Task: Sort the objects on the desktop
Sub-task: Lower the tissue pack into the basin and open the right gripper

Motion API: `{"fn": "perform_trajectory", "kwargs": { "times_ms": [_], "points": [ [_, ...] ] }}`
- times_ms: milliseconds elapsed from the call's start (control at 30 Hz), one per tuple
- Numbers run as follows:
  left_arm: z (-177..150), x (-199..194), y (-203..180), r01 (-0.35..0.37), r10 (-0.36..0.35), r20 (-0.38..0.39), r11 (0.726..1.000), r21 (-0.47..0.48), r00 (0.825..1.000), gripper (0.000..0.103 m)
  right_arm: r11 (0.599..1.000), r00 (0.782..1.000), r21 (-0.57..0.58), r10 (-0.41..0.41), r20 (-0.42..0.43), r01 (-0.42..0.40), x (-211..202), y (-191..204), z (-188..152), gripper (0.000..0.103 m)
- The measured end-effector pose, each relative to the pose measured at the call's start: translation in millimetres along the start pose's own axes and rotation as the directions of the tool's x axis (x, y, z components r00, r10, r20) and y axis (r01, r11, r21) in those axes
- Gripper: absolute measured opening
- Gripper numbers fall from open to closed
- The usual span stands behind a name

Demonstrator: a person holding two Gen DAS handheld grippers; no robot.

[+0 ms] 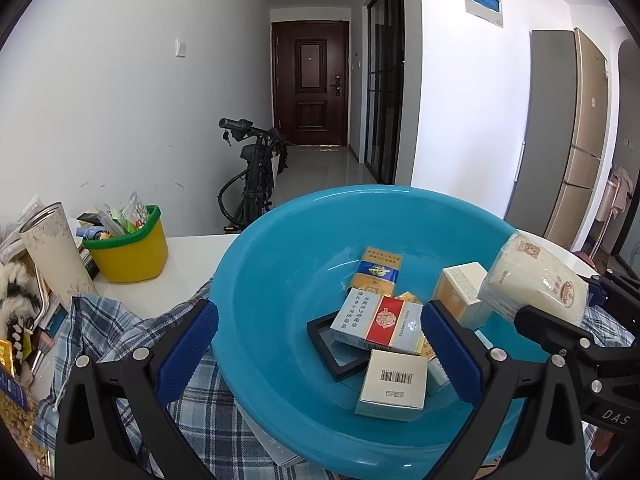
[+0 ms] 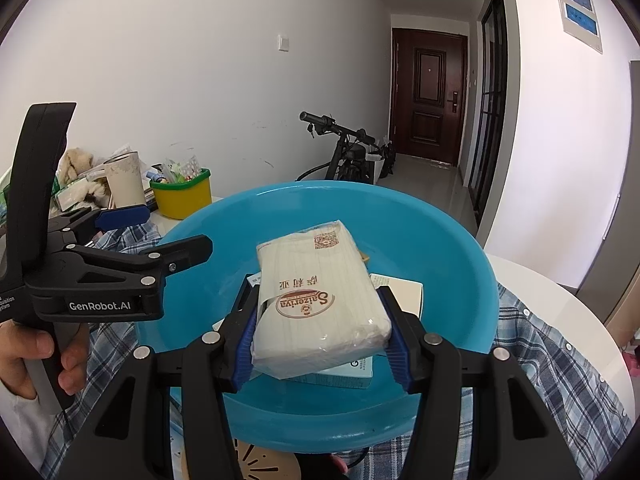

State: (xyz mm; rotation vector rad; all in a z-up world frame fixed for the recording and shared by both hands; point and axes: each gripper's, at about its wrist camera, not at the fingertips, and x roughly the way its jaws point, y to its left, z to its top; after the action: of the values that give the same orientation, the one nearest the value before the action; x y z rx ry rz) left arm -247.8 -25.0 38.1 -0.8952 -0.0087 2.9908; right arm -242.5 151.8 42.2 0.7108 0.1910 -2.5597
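Note:
A blue plastic basin stands on a plaid cloth and holds several cigarette packs and small boxes, among them a red and grey pack and a white barcode box. My right gripper is shut on a white Saizeriya tissue pack and holds it above the basin; the pack also shows at the right of the left wrist view. My left gripper is open and empty over the basin's near left rim.
A yellow bin with a green rim, full of small items, stands on the white table at the back left. A patterned cup and clutter lie left of it. The plaid cloth surrounds the basin. A scooter is parked behind.

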Motion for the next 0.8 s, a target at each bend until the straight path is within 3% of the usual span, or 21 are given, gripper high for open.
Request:
{"fn": "perform_trajectory", "kwargs": {
  "times_ms": [467, 533, 567, 600, 667, 800],
  "points": [
    [2, -7, 0, -0.01, 0.01, 0.017, 1.0, 0.002, 1.0, 0.103, 1.0, 1.0, -0.002, -0.008, 0.016, 0.008, -1, 1, 0, 0.054],
    [2, -8, 0, -0.01, 0.01, 0.017, 1.0, 0.003, 1.0, 0.103, 1.0, 1.0, -0.003, -0.019, 0.021, 0.019, -2, 1, 0, 0.064],
    [3, -8, 0, -0.011, 0.01, 0.017, 1.0, 0.002, 1.0, 0.103, 1.0, 0.999, -0.001, -0.024, 0.03, 0.025, -3, 1, 1, 0.089],
    [3, -8, -1, -0.013, 0.013, 0.016, 1.0, 0.001, 1.0, 0.103, 0.999, 0.999, 0.001, -0.033, 0.043, 0.033, -4, 1, 1, 0.102],
    [2, -8, 0, -0.011, 0.011, 0.018, 1.0, 0.002, 1.0, 0.103, 0.998, 0.993, -0.001, -0.068, 0.092, 0.069, -10, 2, 1, 0.103],
    [3, -8, 1, -0.01, 0.01, 0.023, 1.0, -0.006, 1.0, 0.103, 0.997, 0.992, 0.0, -0.074, 0.102, 0.074, -11, 3, 5, 0.103]
  ]
}}
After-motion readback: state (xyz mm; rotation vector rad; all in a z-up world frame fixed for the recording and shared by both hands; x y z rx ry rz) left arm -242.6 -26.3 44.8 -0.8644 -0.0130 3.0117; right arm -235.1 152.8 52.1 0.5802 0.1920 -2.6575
